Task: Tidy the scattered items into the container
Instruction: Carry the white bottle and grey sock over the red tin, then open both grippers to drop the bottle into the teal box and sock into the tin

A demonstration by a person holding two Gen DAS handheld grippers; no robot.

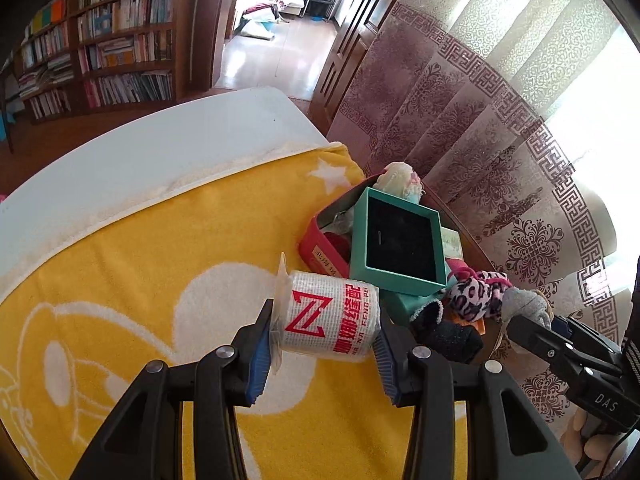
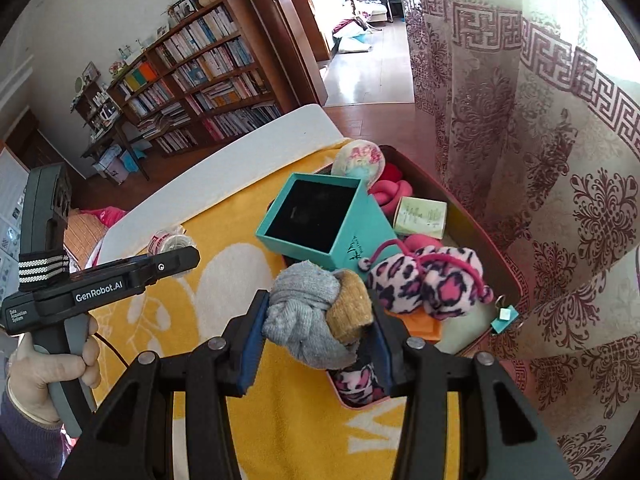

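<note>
A yellow towel (image 1: pixel 140 240) covers the white table (image 1: pixel 140 152); bookshelves (image 1: pixel 100 40) stand behind. The left gripper (image 1: pixel 320 344) clamps a tape roll (image 1: pixel 328 316). The right gripper (image 2: pixel 316 340) clamps a knotted sock bundle (image 2: pixel 308 312) above the red container (image 2: pixel 472 216) at the table's curtain-side edge.

Count: 2 grippers, left gripper (image 1: pixel 324 344) and right gripper (image 2: pixel 316 340), each with 2 jaws. 1 white roll (image 1: pixel 330 318), red print. 1 knotted grey-tan sock bundle (image 2: pixel 316 312). 1 red container (image 1: pixel 320 246). 1 teal box (image 2: pixel 320 216), open. 1 leopard-print earmuff pair (image 2: pixel 428 280). 1 pale green carton (image 2: pixel 420 216). 1 pastel rolled cloth (image 2: pixel 360 160). 1 small teal tag (image 2: pixel 505 318) on a ring. 1 yellow towel (image 1: pixel 160 260). 1 desk (image 1: pixel 140 148).
</note>
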